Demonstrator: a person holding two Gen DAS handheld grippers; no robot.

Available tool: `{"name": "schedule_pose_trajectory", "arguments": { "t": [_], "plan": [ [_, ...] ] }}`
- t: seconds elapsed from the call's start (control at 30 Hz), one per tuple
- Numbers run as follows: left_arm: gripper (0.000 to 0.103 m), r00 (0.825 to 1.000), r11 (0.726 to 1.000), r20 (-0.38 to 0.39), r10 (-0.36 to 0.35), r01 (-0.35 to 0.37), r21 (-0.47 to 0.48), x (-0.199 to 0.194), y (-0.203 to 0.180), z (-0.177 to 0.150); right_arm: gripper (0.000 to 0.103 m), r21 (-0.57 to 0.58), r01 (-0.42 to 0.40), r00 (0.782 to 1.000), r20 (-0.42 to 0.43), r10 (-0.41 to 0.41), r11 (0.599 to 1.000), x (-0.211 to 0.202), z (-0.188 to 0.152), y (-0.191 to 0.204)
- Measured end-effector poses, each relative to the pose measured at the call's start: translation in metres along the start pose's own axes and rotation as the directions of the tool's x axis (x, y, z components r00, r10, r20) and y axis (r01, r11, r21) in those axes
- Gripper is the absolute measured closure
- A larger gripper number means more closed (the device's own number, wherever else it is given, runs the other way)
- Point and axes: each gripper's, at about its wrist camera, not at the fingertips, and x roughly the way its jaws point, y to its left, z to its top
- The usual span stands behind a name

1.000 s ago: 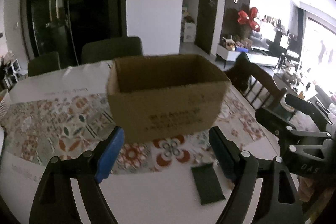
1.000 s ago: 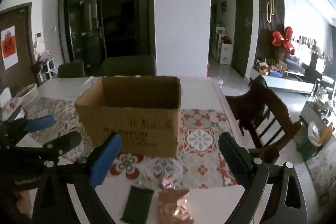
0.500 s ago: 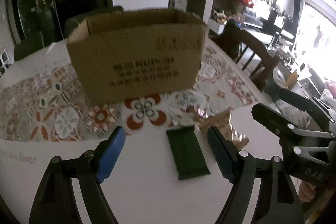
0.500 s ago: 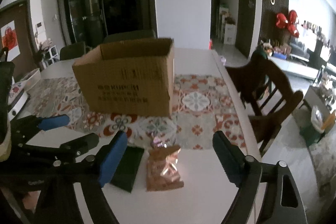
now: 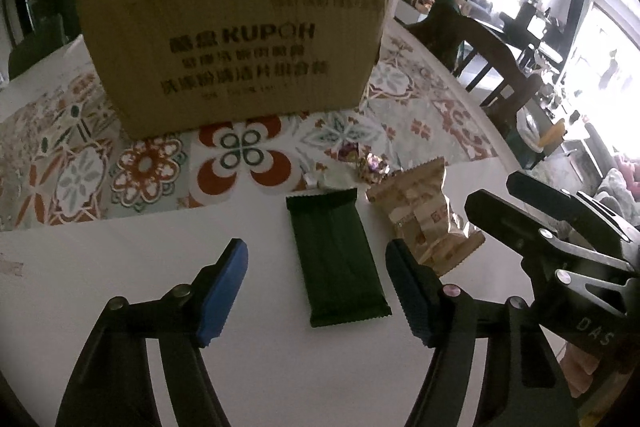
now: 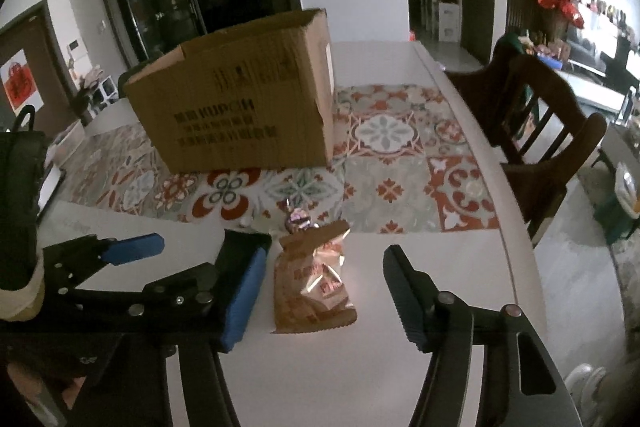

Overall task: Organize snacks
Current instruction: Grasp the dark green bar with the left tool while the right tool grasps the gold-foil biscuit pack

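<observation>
A dark green flat snack packet lies on the white table between the open jaws of my left gripper. A tan foil snack bag lies to its right; in the right wrist view this bag sits between the open jaws of my right gripper. A small purple wrapped candy lies just beyond them, also in the right wrist view. An open cardboard box stands behind on the patterned mat, also seen in the right wrist view. The green packet is mostly hidden there.
A patterned tile mat covers the table's middle. The table's right edge runs near a dark wooden chair. My right gripper shows at the right of the left wrist view.
Both grippers have moved down and forward toward the table. The snacks now lie between the jaws, and the box looms larger and nearer.
</observation>
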Motion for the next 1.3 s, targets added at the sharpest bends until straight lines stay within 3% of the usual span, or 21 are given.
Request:
{"name": "schedule_pose_trajectory", "arguments": {
  "t": [0.17, 0.33, 0.4, 0.57, 0.8, 1.07, 1.3],
  "plan": [
    [0.034, 1.0, 1.0, -0.024, 0.002, -0.002, -0.005, 0.011, -0.003, 0.0, 0.048, 0.034, -0.048, 0.997, -0.051, 0.049, 0.998, 0.014, -0.003, -0.009],
    [0.034, 0.997, 0.999, -0.063, -0.037, 0.037, 0.002, 0.022, -0.009, -0.002, 0.048, 0.071, -0.1, 0.992, -0.075, 0.106, 0.992, 0.024, -0.005, -0.015],
    [0.034, 0.998, 1.0, -0.054, -0.015, 0.015, 0.009, 0.024, -0.01, -0.003, 0.048, 0.088, -0.134, 0.986, -0.089, 0.142, 0.987, 0.03, -0.005, -0.015],
    [0.034, 0.996, 0.999, -0.084, -0.026, 0.024, -0.022, 0.035, -0.006, -0.001, 0.049, 0.126, -0.136, 0.983, -0.105, 0.15, 0.983, 0.041, -0.007, -0.017],
    [0.034, 0.998, 1.0, -0.065, 0.001, -0.001, -0.002, 0.04, -0.008, 0.002, 0.051, 0.154, -0.144, 0.98, -0.114, 0.163, 0.977, 0.049, -0.01, -0.019],
    [0.058, 0.999, 1.0, -0.05, 0.023, -0.022, 0.011, 0.04, -0.005, 0.001, 0.059, 0.175, -0.168, 0.973, -0.13, 0.192, 0.97, 0.057, -0.014, -0.018],
    [0.058, 0.999, 1.0, -0.043, -0.012, 0.012, -0.017, 0.037, 0.003, 0.0, 0.063, 0.166, -0.142, 0.981, -0.105, 0.161, 0.976, 0.053, -0.014, -0.013]
  ]
}}
